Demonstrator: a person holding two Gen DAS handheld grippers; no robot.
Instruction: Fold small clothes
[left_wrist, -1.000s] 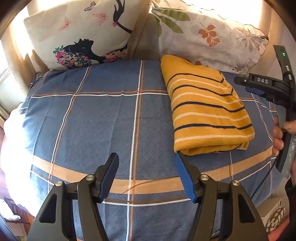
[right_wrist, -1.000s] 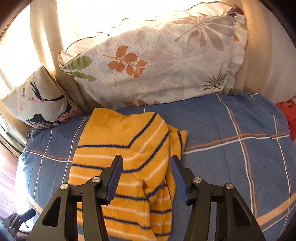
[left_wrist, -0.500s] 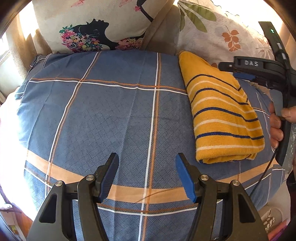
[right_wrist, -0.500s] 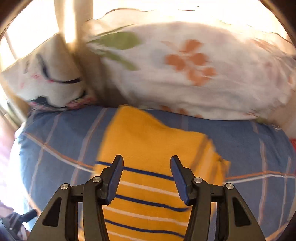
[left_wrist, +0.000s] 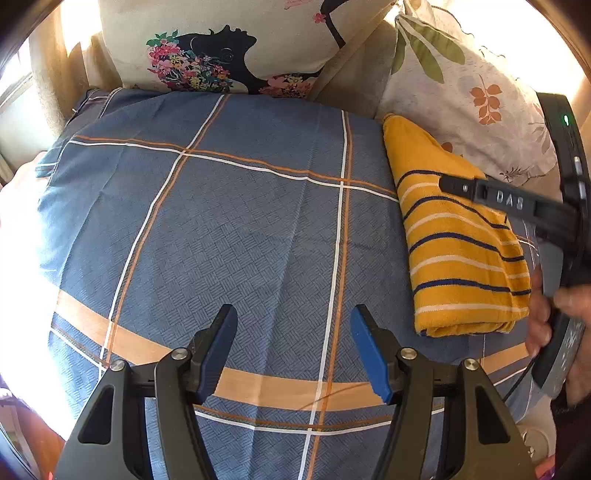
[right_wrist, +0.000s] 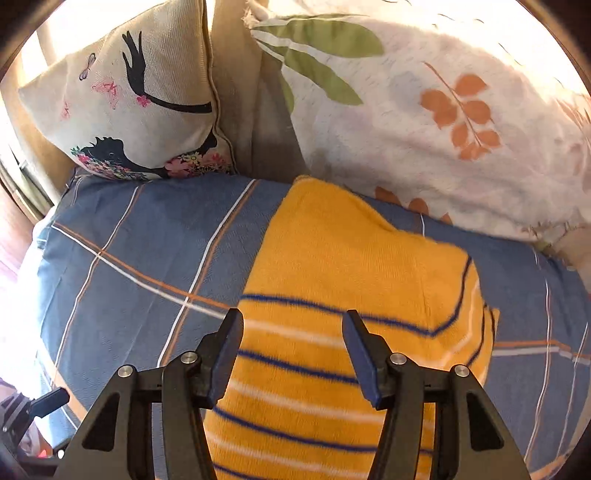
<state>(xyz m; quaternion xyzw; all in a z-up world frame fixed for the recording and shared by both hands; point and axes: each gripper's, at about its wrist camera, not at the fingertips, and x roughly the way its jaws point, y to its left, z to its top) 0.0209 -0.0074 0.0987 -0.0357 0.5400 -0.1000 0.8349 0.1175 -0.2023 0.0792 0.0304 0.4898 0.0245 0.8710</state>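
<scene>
Since a second ago the left gripper has swung away from the sweater, so in its view the yellow striped bundle now lies off to the right of the fingers, on the bed just below the leaf pillow. Those fingers stand wide apart over bare bedspread, holding nothing. Over the sweater reaches the right gripper, gripped by the right hand.

From the right wrist, the view has moved up the sweater toward the leaf pillow, with the bird pillow to the sweater's left. The right gripper hovers above the striped part, fingers wide and empty. The sweater looks folded into a compact rectangle, so I'd judge the folding finished or nearly so; only tidying one loose right-hand edge may remain.
</scene>
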